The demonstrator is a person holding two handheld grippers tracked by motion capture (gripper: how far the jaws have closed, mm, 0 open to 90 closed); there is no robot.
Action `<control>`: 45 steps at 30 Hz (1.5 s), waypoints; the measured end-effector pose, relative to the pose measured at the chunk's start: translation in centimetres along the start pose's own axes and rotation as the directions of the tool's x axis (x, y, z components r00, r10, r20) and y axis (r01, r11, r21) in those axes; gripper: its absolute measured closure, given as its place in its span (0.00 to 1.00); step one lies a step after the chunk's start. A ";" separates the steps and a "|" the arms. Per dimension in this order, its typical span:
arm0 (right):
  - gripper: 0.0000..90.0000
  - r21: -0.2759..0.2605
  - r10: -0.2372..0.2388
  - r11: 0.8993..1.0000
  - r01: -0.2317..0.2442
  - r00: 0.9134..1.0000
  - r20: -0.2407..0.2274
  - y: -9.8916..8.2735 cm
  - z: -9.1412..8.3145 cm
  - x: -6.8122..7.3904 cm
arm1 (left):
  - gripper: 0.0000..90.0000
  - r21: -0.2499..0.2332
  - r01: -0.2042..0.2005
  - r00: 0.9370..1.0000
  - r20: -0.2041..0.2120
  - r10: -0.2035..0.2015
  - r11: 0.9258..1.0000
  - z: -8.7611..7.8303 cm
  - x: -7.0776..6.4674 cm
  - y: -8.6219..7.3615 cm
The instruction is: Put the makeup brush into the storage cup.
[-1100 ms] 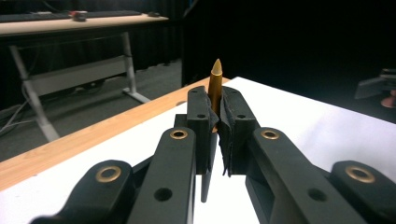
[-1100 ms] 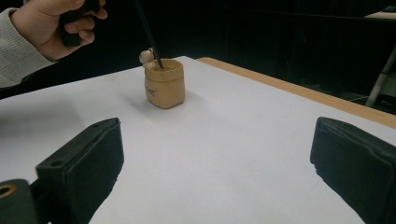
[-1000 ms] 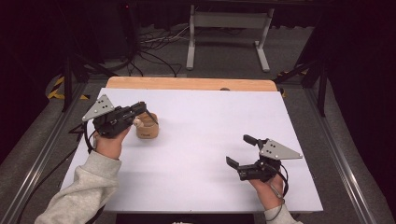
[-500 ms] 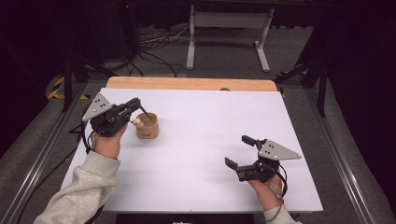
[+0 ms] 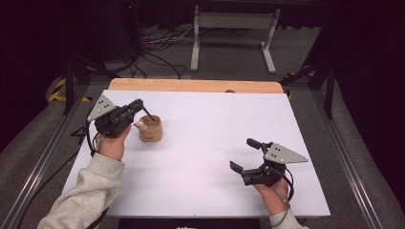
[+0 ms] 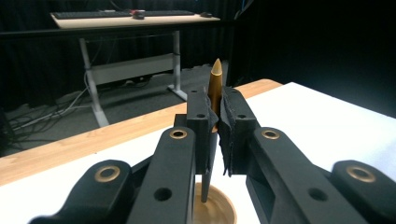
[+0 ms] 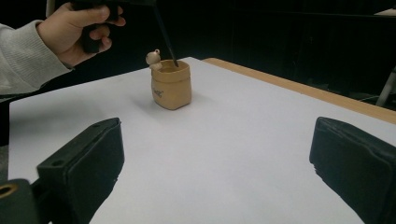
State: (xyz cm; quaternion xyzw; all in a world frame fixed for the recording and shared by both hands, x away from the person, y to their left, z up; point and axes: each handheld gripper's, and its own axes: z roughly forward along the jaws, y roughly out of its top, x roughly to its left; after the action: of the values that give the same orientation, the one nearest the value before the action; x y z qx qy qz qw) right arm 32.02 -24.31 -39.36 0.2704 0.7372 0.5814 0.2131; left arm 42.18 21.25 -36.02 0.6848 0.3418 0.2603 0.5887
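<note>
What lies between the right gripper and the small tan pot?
Nothing: bare white table top separates the right gripper from the small tan pot, seen in high view.

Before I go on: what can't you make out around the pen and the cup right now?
- Pen tip: hidden inside the cup in the high view, cut off by the bottom edge in the left gripper view.
- Cup's print: too small in the right gripper view.
- Cup's inside: hidden by its wall there.

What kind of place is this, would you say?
Probably a lab or recording studio: a white-topped table ringed by black curtains, loose cables on the floor, and a desk with keyboards behind.
</note>
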 end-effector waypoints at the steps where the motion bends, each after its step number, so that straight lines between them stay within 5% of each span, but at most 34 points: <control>1: 0.04 0.000 0.003 1.000 -0.003 1.000 -0.003 0.0 0.0 0.0 | 0.92 0.001 -0.003 1.000 -0.001 0.003 1.000 0.1 0.0 -0.2; 28: 0.05 -0.002 -0.002 1.000 0.002 1.000 -0.015 0.2 0.0 0.2 | 0.91 0.052 0.030 1.000 -0.007 -0.030 0.998 1.3 0.8 -2.7; 37: 0.05 -0.008 -0.003 1.000 0.003 1.000 -0.013 0.3 -0.1 0.1 | 0.42 -0.004 0.063 0.998 0.027 -0.063 0.998 -0.2 1.2 -2.4; 45: 0.04 -0.007 -0.002 1.000 0.002 1.000 -0.010 0.3 -0.1 -0.3 | 0.19 -0.054 0.034 0.993 0.113 -0.028 0.998 -2.1 0.4 -1.8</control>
State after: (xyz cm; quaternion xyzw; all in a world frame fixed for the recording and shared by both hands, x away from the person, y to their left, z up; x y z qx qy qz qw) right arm 32.21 -24.55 -39.04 0.2659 0.7365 0.5852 0.2109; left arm 40.60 23.03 -37.46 0.6762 0.3112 0.2216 0.6299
